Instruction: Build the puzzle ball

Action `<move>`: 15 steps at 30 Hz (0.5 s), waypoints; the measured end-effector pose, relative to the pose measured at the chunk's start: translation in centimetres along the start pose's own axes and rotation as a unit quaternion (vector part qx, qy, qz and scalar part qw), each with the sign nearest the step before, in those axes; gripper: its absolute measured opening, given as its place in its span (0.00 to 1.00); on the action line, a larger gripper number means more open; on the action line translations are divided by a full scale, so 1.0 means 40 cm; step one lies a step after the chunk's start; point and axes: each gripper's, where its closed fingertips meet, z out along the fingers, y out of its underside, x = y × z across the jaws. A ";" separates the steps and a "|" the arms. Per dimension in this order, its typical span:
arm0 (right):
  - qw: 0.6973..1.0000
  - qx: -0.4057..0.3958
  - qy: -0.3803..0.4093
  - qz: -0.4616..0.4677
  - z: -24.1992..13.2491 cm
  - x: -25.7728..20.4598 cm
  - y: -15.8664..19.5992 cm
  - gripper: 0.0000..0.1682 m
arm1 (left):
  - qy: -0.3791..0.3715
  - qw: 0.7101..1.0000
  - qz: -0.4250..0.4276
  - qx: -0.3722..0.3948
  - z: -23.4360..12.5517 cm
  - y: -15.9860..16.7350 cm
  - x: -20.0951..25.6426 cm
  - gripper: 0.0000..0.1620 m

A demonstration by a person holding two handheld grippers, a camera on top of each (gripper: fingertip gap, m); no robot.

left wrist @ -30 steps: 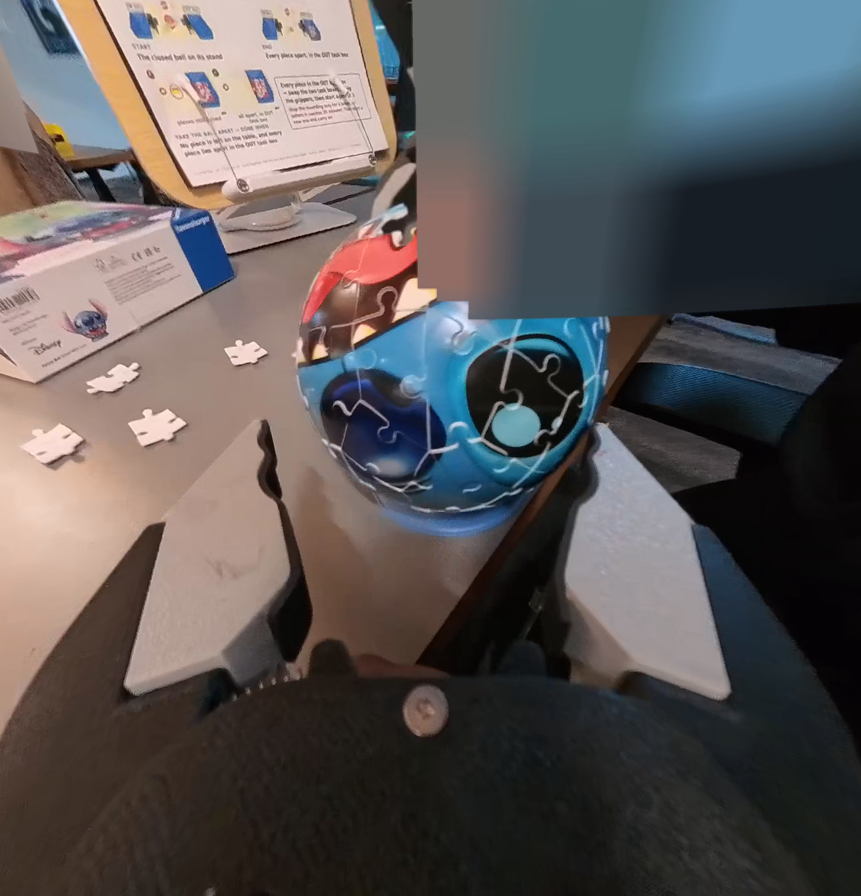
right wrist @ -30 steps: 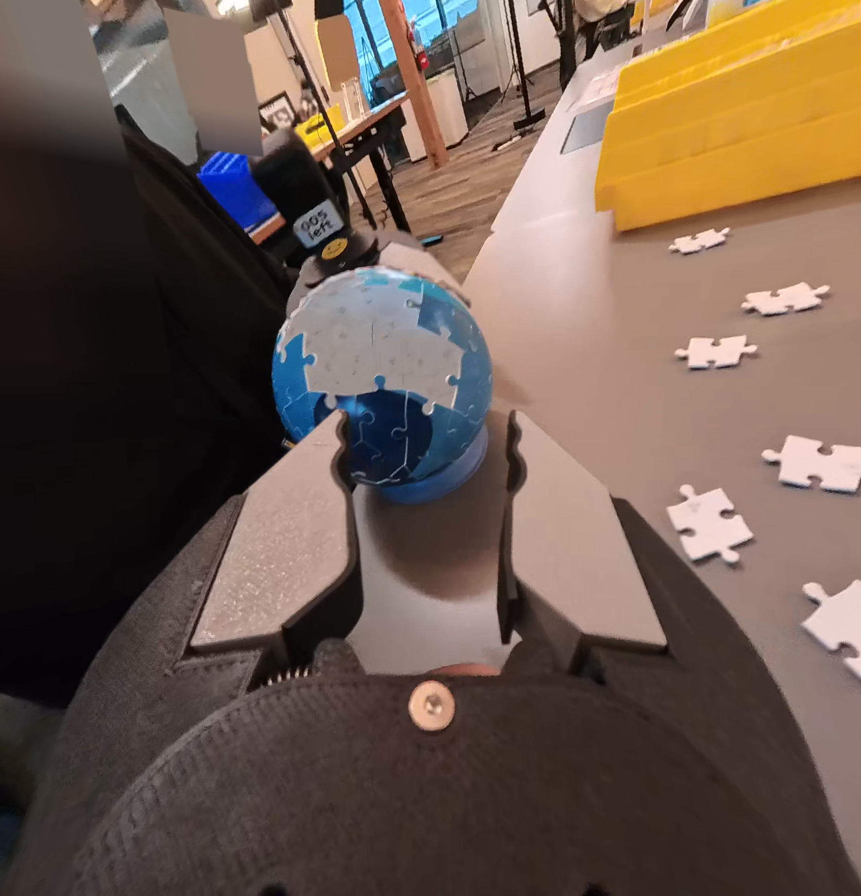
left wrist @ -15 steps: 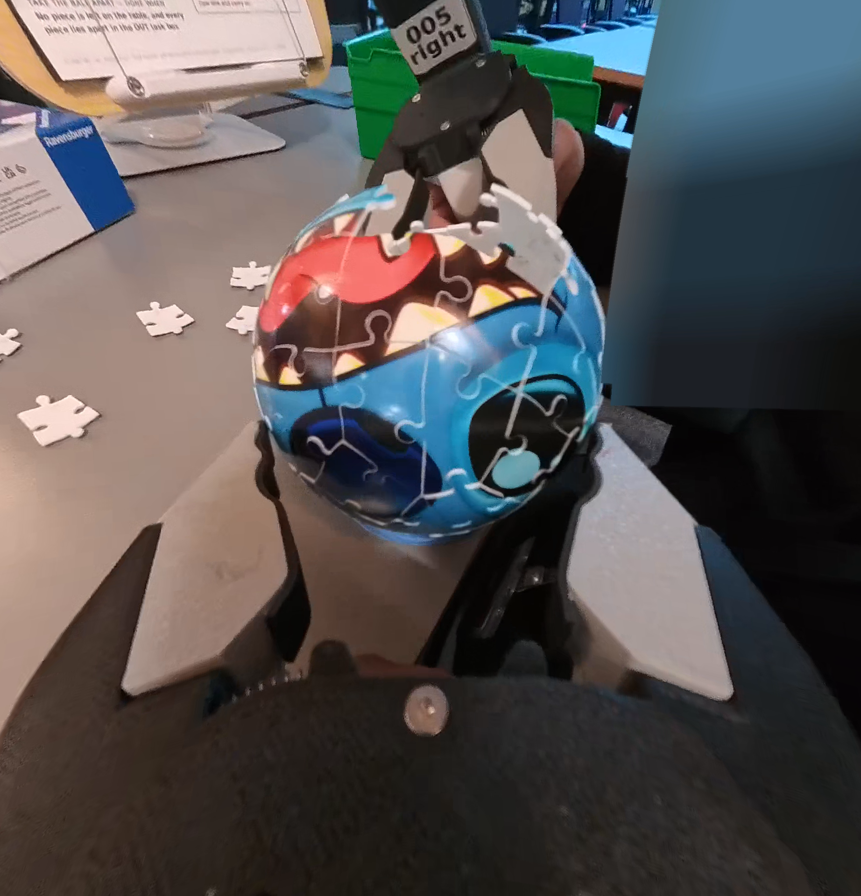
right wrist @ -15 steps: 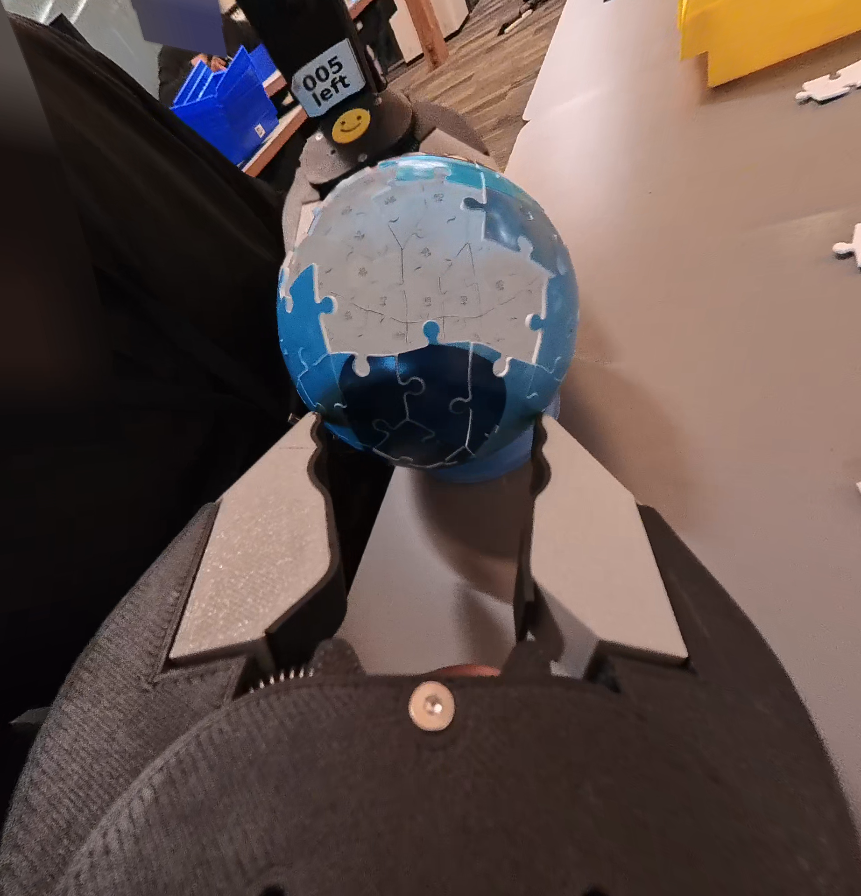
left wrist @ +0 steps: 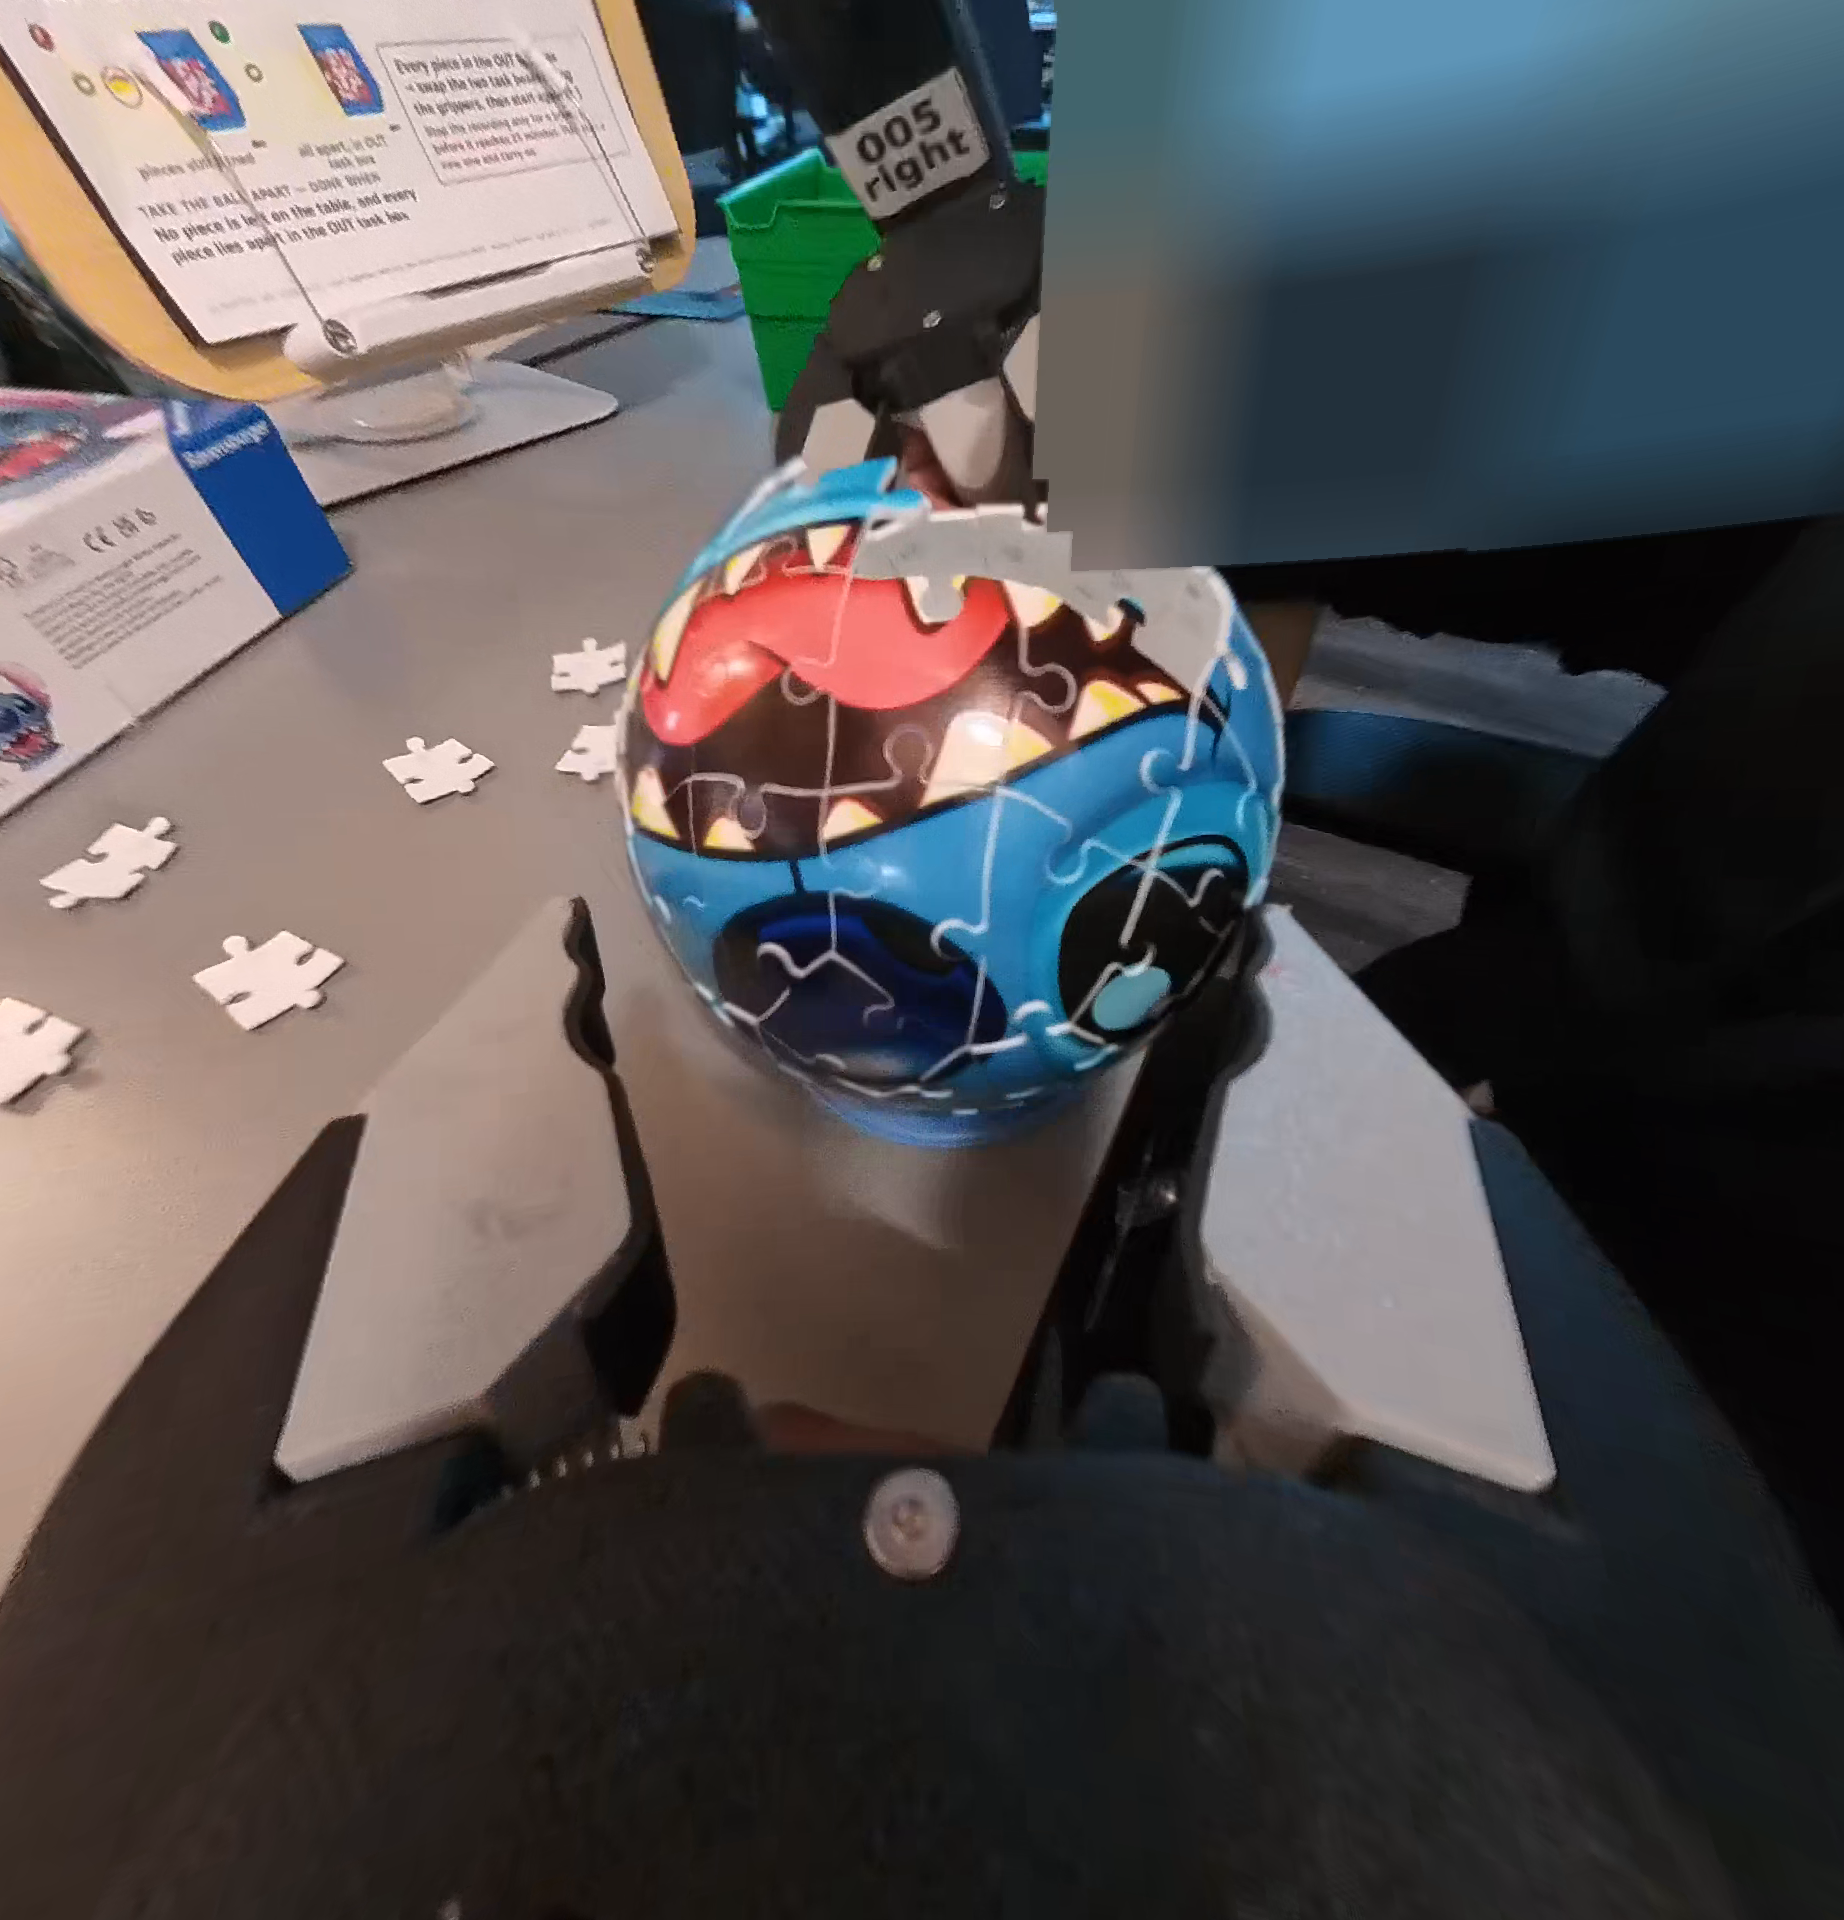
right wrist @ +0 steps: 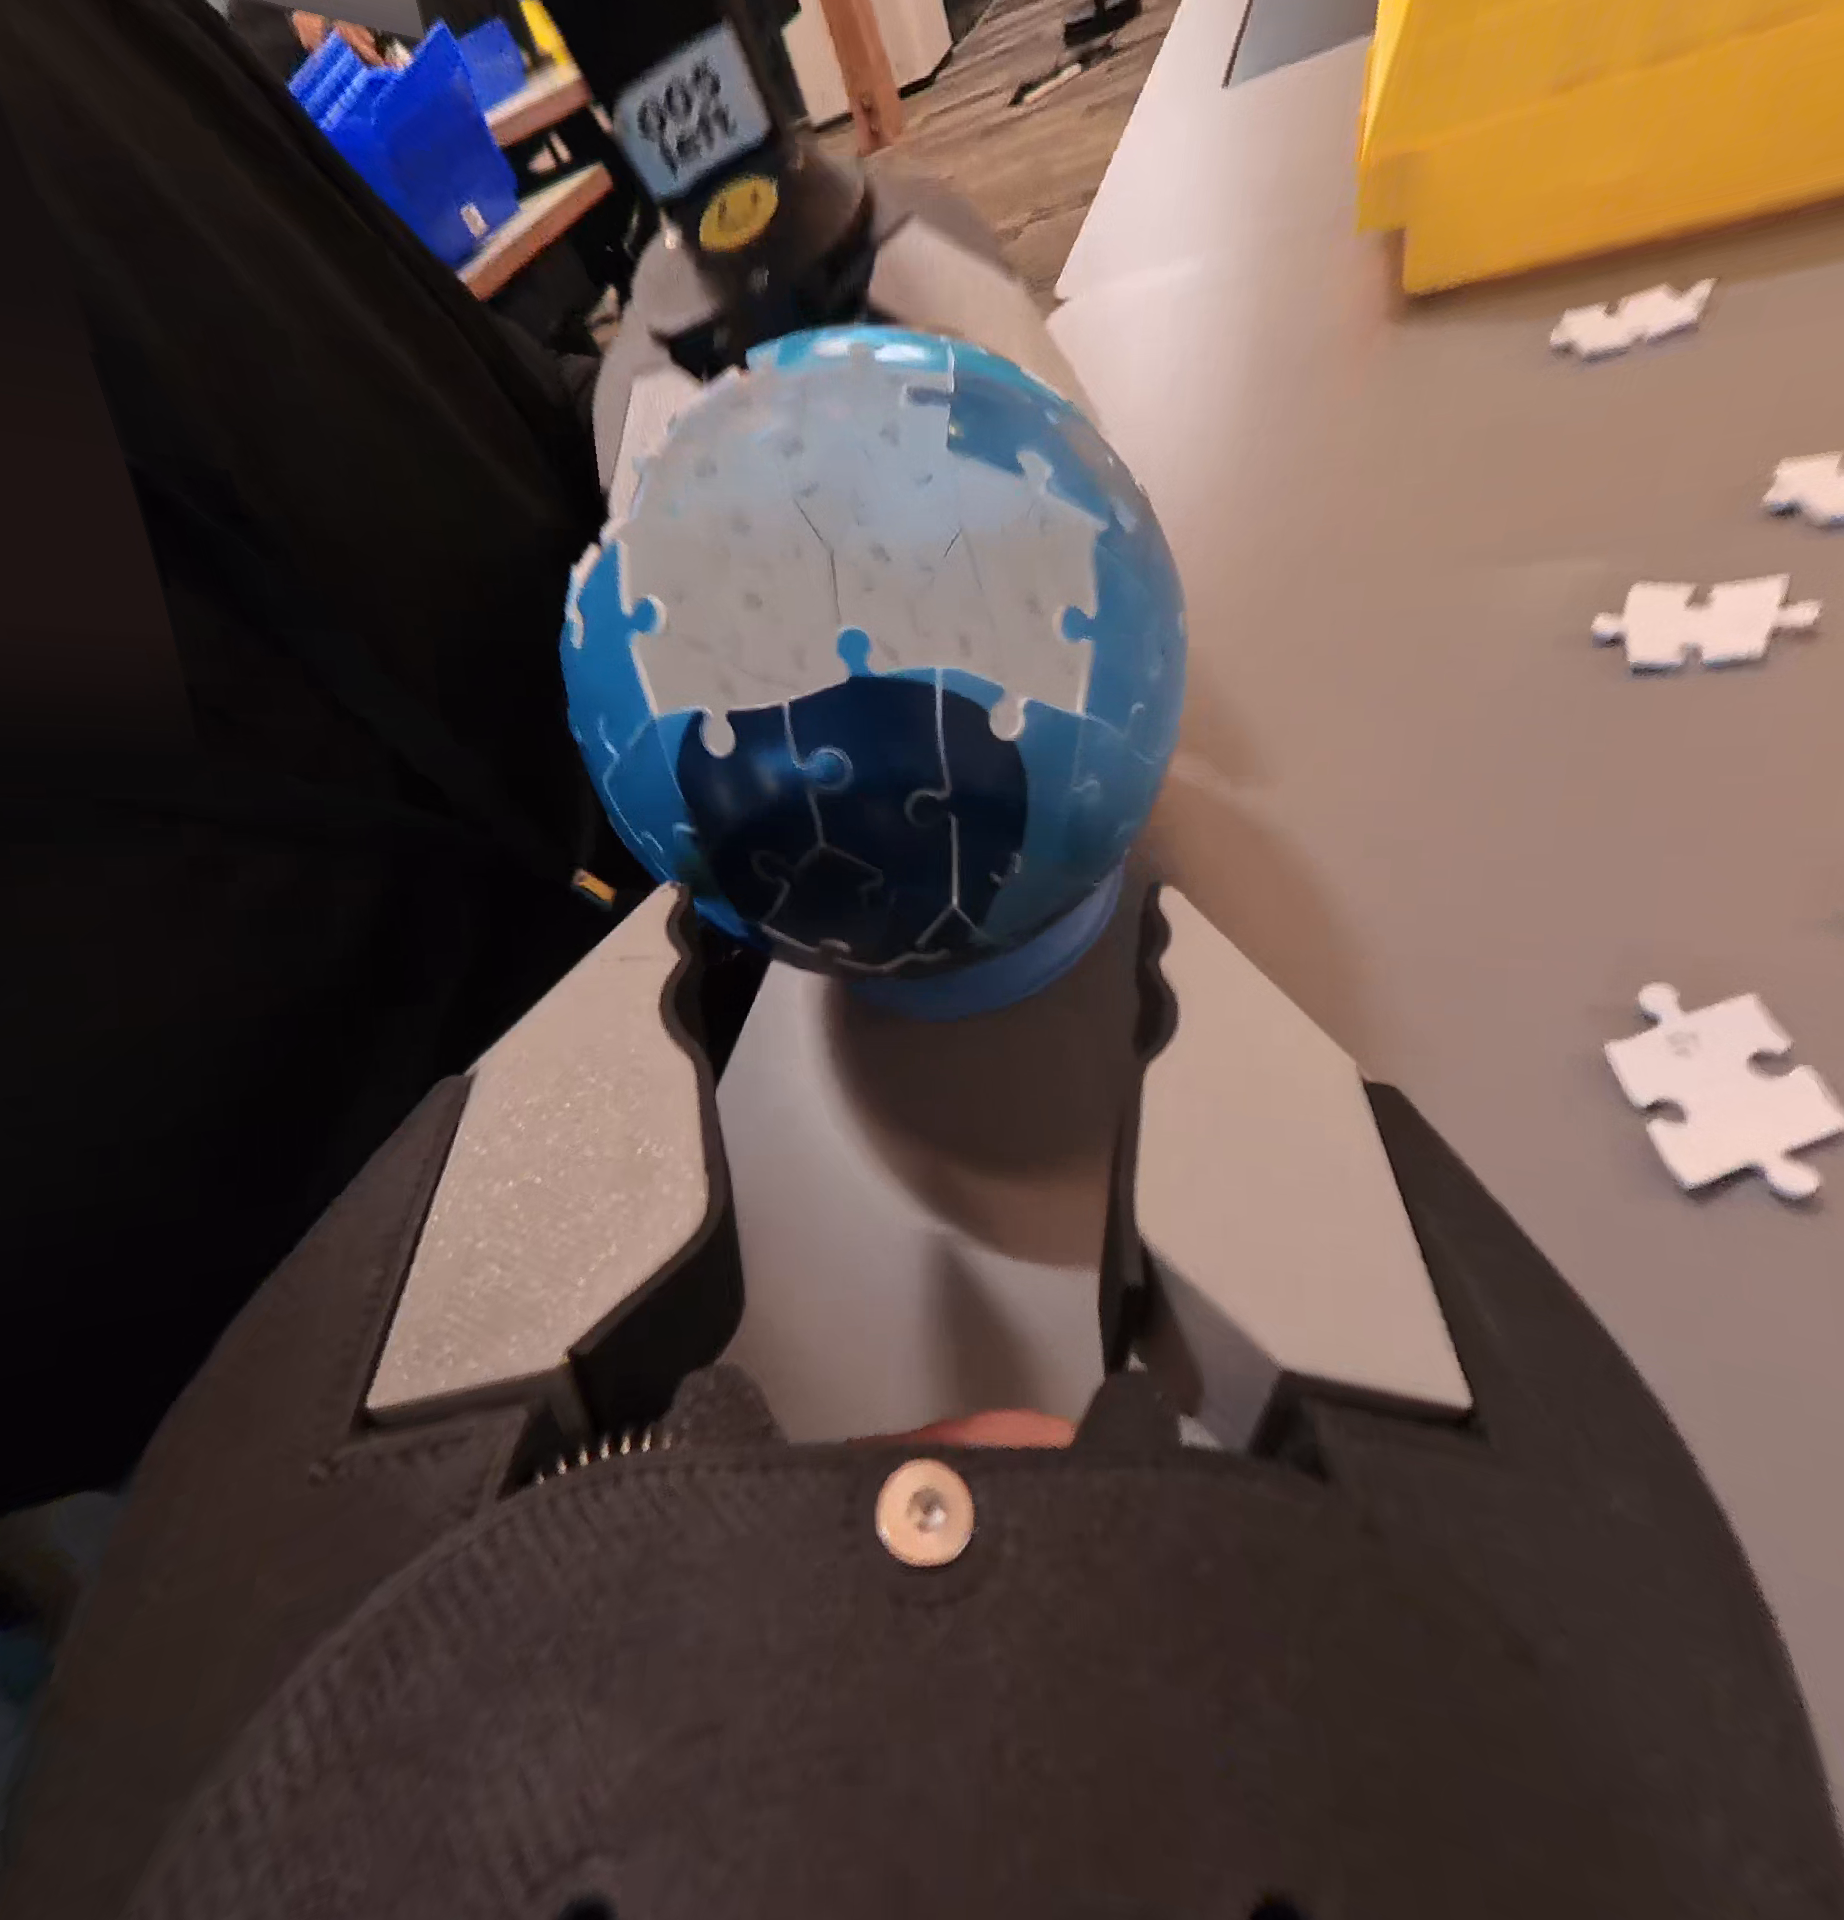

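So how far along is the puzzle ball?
Mostly built: the ball sits on its blue stand with face and lower shell joined. A gap remains up top, showing the pieces' grey backs. Both grippers are open, holding nothing. Loose pieces on the table remain.

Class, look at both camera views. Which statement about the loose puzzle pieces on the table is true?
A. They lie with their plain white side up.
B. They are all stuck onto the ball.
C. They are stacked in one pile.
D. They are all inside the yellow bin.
A: the loose puzzle pieces lie scattered singly on the grey table, showing only plain white faces, apart from the ball and outside the yellow bin.
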 end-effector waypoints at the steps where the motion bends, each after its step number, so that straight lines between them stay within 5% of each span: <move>1: 1.000 -0.001 -0.008 0.012 0.001 -0.001 0.003 0.49 | 0.007 1.000 -0.002 -0.006 0.001 -0.002 -0.004 0.75; 7: 0.999 -0.015 -0.043 0.017 0.026 -0.013 0.005 0.51 | 0.061 0.997 0.019 -0.032 0.020 0.011 0.008 0.72; 15: 0.997 0.000 0.012 -0.074 0.011 0.000 -0.037 0.51 | -0.025 0.977 0.203 -0.059 0.024 0.037 -0.031 0.72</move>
